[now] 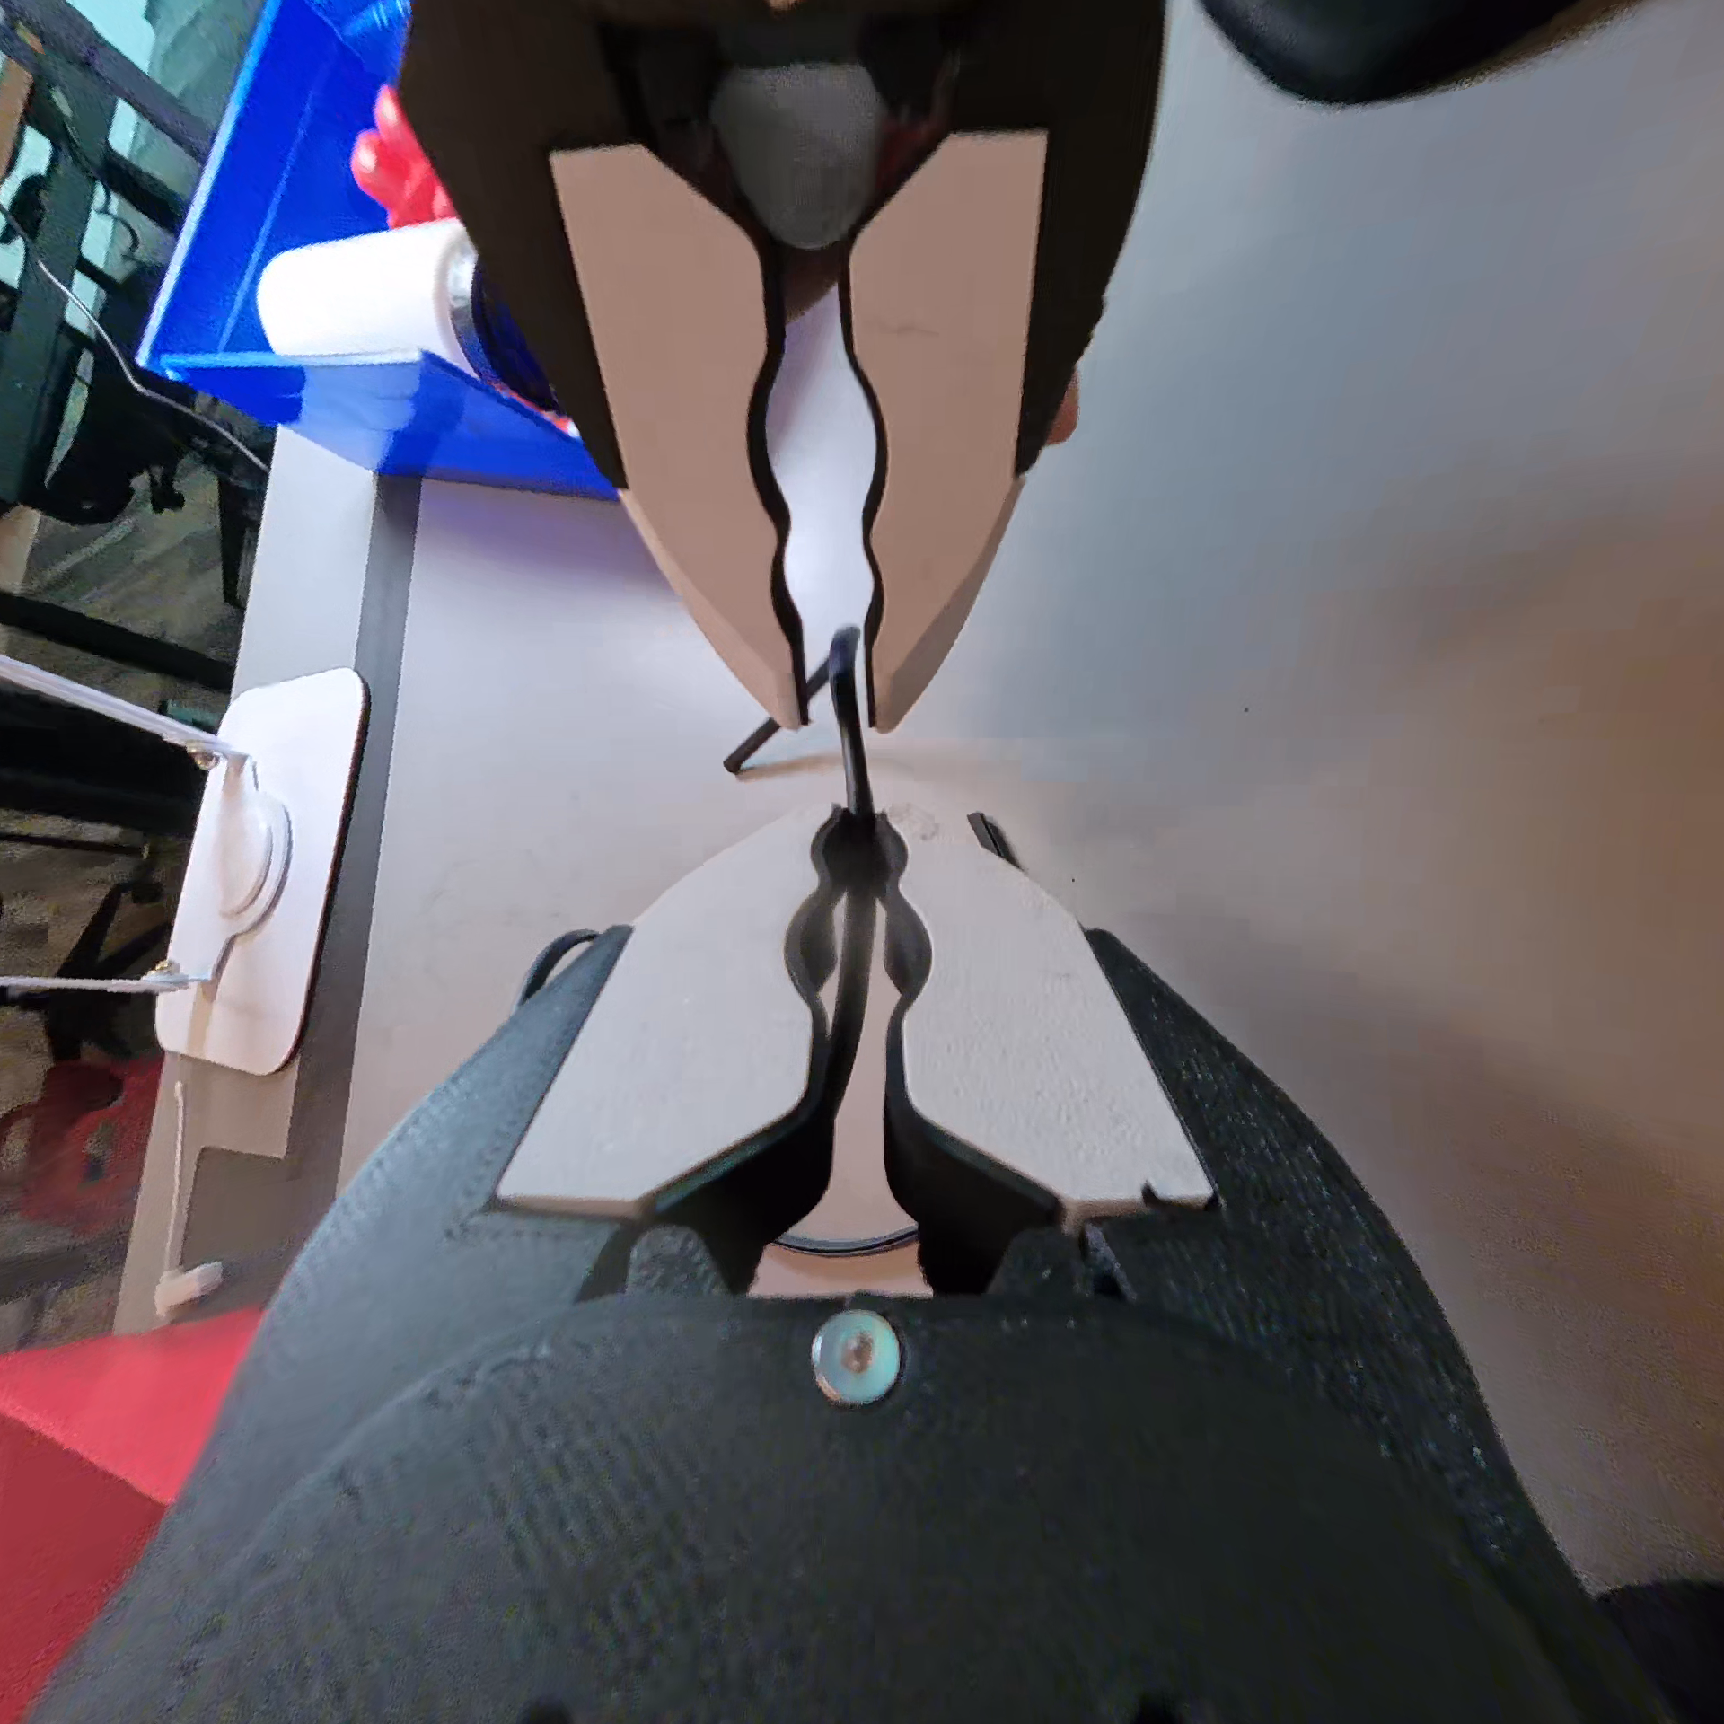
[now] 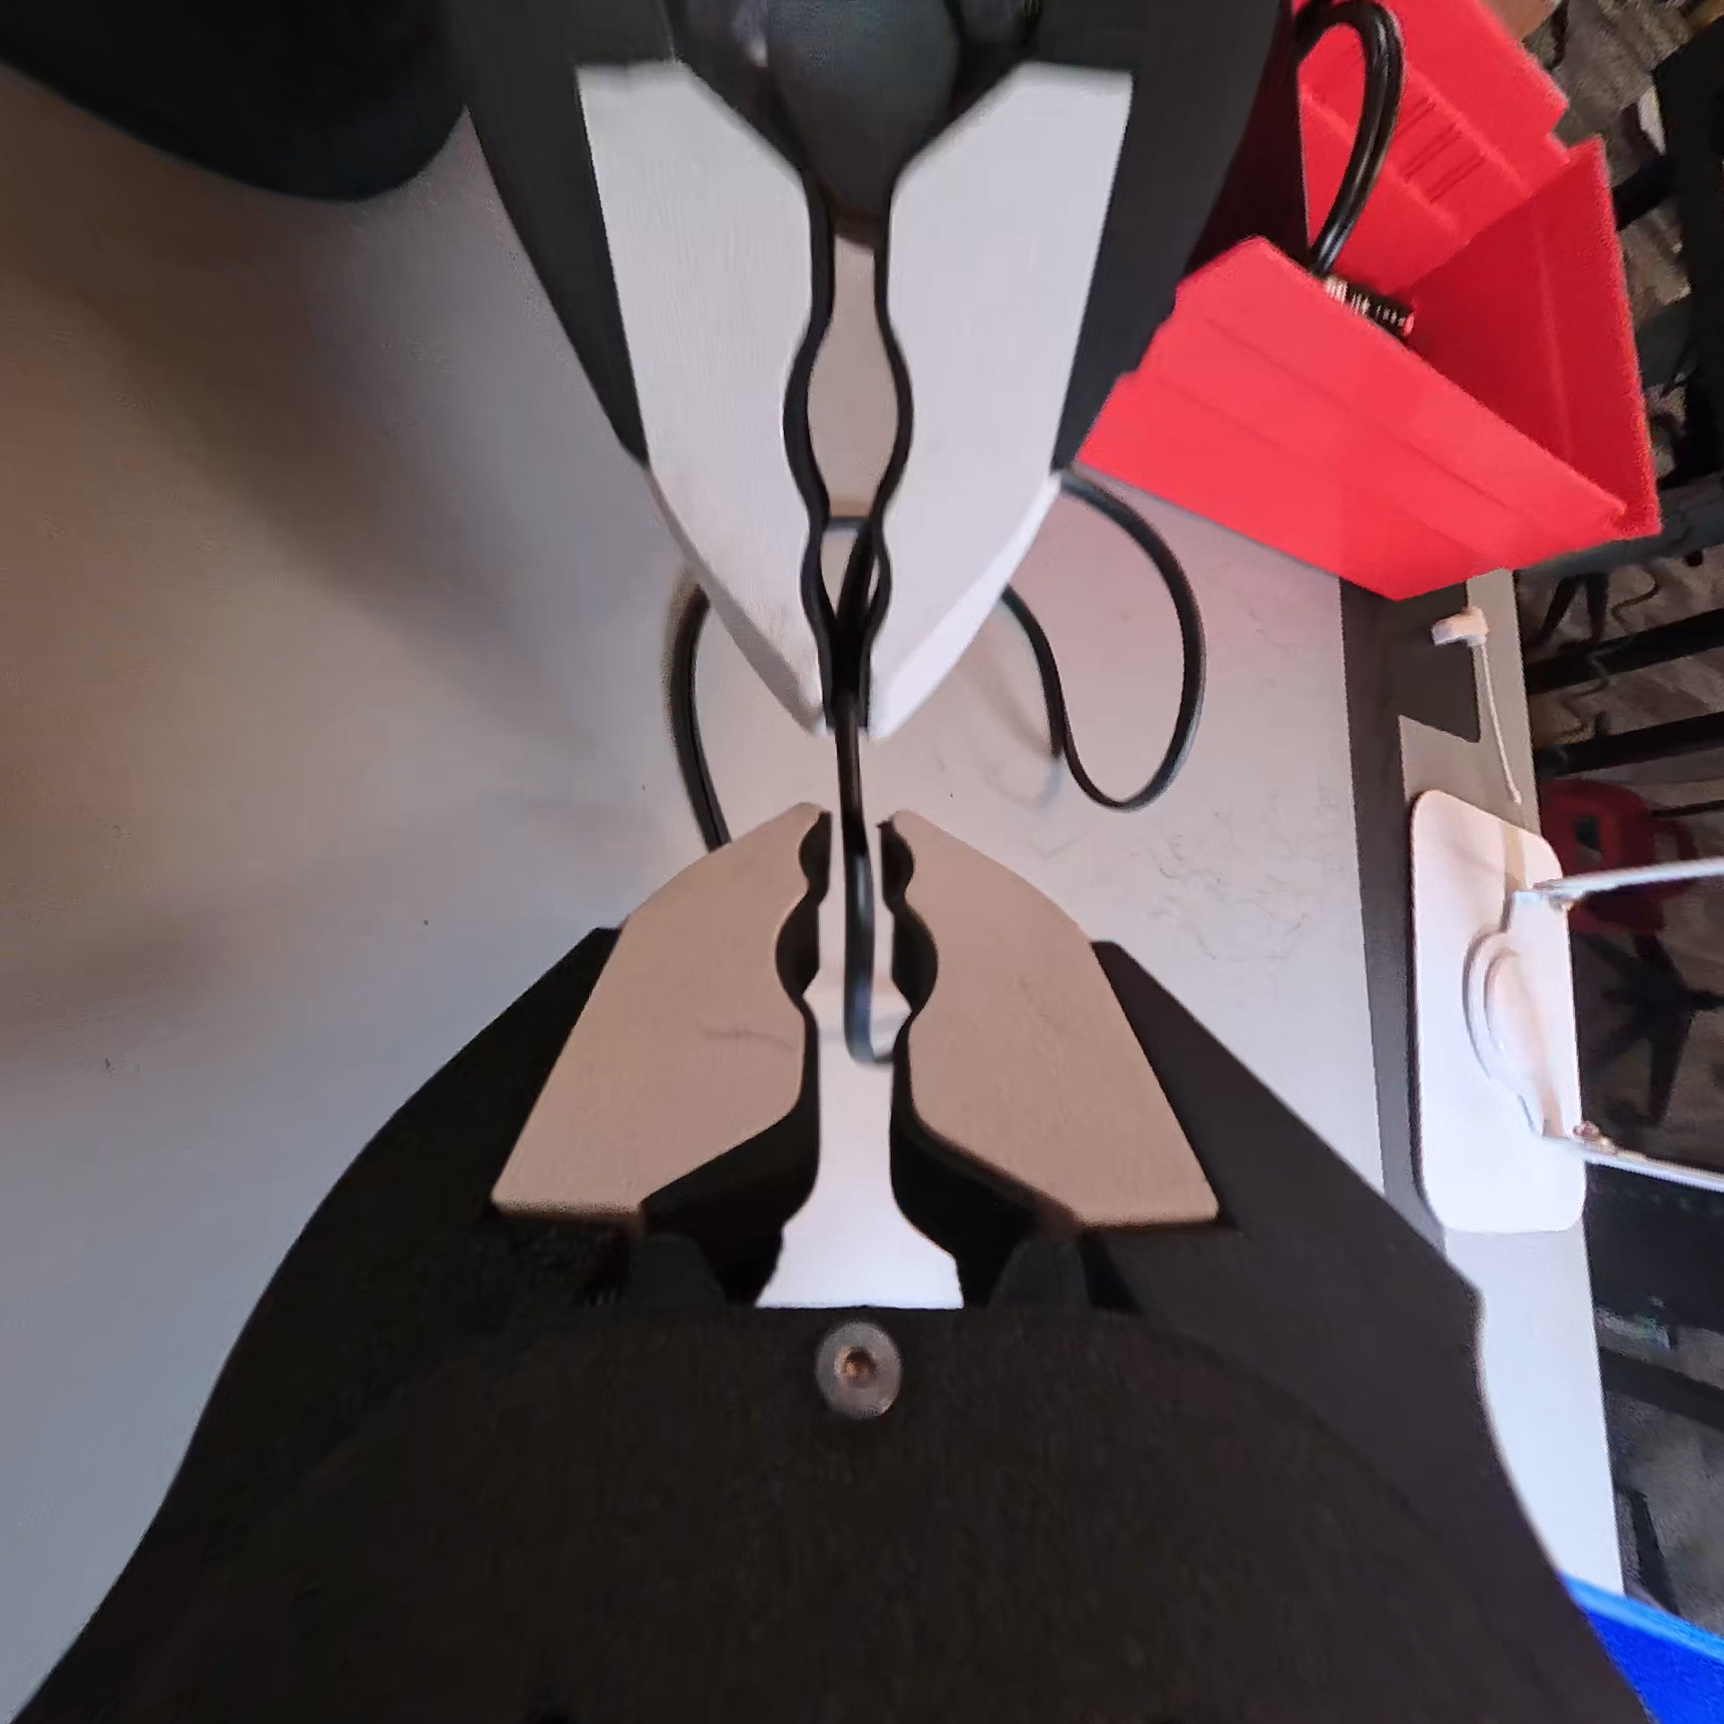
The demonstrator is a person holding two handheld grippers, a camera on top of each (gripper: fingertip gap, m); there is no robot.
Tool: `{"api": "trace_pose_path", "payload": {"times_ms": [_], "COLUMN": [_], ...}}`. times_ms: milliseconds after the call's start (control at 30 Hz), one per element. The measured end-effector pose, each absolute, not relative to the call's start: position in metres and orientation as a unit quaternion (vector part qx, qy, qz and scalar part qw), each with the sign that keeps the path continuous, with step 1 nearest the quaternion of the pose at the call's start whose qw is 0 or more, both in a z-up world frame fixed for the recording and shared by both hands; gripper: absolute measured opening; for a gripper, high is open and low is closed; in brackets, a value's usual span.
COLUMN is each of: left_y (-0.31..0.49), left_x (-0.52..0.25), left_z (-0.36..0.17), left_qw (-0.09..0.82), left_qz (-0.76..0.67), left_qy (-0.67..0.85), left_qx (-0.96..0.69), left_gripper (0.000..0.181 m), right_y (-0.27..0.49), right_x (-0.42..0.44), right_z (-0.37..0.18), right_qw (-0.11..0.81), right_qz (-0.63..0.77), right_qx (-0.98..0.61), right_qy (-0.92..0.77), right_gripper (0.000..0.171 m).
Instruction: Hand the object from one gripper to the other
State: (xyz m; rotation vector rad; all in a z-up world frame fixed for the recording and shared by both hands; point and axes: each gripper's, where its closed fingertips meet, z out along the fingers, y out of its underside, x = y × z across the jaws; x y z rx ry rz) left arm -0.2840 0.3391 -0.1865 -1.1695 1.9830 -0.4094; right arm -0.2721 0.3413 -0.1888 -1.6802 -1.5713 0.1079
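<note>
White table [image 1: 1353,560] noted beneath both grippers. Black cable [image 1: 854,746] is clamped by left gripper [image 1: 856,821]; its loop is straddled by right gripper [image 2: 856,821], jaws parted, tip to tip.

Opposed close wrist cameras, shared table [image 1: 1353,560].

The right tongs [image 2: 854,821] stand with a narrow gap between their tips, and a loop of black cable [image 2: 856,933] hangs in that gap, touching neither pad clearly. Facing them from above, the left tongs [image 2: 847,726] are pinched on the same cable, which curls away in loops over the white tabletop [image 2: 280,578]. A red bin [image 2: 1353,438] sits at upper right, a white plate [image 2: 1483,1026] at the tabletop's right edge.
</note>
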Motion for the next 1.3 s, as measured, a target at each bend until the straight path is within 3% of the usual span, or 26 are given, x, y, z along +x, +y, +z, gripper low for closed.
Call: {"api": "trace_pose_path", "payload": {"times_ms": [200,333,533,667,767,933,1033,1133,1233,1300], "left_y": [0.345,0.346,0.338,0.333,0.341,0.337,0.330,0.331,0.337,0.341], "left_x": [-0.294,-0.289,-0.282,-0.289,-0.295,-0.284,-0.277,-0.279,-0.285,-0.288], "left_z": [-0.177,-0.181,-0.189,-0.174,-0.178,-0.178,-0.182,-0.179,-0.173,-0.172], "left_qw": [0.394,0.397,0.391,0.389,0.382,0.397,0.403,0.402,0.401,0.401], "left_qz": [-0.192,-0.169,-0.165,-0.230,-0.222,-0.199,-0.180,-0.192,-0.217,-0.226], "left_qy": [0.766,0.767,0.779,0.766,0.763,0.764,0.775,0.770,0.756,0.749], "left_qx": [-0.471,-0.475,-0.461,-0.457,-0.472,-0.468,-0.453,-0.456,-0.470,-0.477], "left_gripper": [0.006,0.025,0.004,0.004,0.004,0.023,0.006,0.005,0.005,0.005], "right_y": [0.345,0.342,0.339,0.339,0.339,0.337,0.335,0.335,0.338,0.337], "right_x": [-0.266,-0.264,-0.273,-0.266,-0.268,-0.271,-0.276,-0.276,-0.265,-0.266], "right_z": [-0.191,-0.192,-0.188,-0.186,-0.188,-0.194,-0.195,-0.188,-0.188,-0.189], "right_qw": [0.405,0.385,0.390,0.398,0.401,0.375,0.372,0.388,0.387,0.391], "right_qz": [0.084,0.035,0.024,0.068,0.100,0.046,0.040,0.058,0.060,0.081], "right_qx": [-0.682,-0.684,-0.678,-0.682,-0.683,-0.688,-0.686,-0.683,-0.691,-0.689], "right_qy": [-0.603,-0.619,-0.623,-0.609,-0.603,-0.619,-0.624,-0.616,-0.608,-0.605], "right_gripper": [0.005,0.005,0.006,0.014,0.002,0.002,0.002,0.002,0.014,0.009]}}
